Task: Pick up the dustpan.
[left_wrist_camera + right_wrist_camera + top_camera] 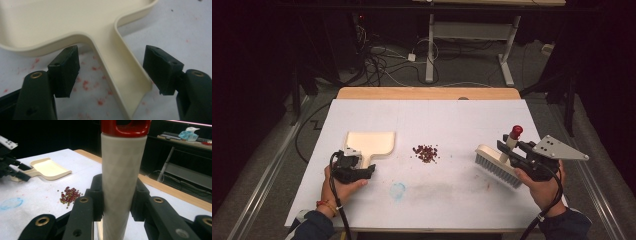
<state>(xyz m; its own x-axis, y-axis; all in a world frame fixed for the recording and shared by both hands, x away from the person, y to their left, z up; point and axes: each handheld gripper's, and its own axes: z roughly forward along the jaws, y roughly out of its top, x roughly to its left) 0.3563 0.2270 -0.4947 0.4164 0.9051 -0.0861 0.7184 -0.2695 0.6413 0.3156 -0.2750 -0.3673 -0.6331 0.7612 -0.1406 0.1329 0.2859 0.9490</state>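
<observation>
On the white table [462,190], cream plastic dustpan [371,143]; bristled brush [498,165]; reddish beans [426,153]

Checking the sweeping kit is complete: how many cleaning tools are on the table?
2: a dustpan at the left, its handle between the open left tongs; a brush at the right, held by the right tongs.

On the table [427,200], the dustpan [371,142] lies in the left-centre of the high view, its handle pointing toward the lower edge. The left gripper [353,165] is at this handle, one jaw on each side. The pile of beans [425,153] lies in the centre, right of the dustpan. The brush [499,162] is at the right, inside the right gripper [517,150].
</observation>
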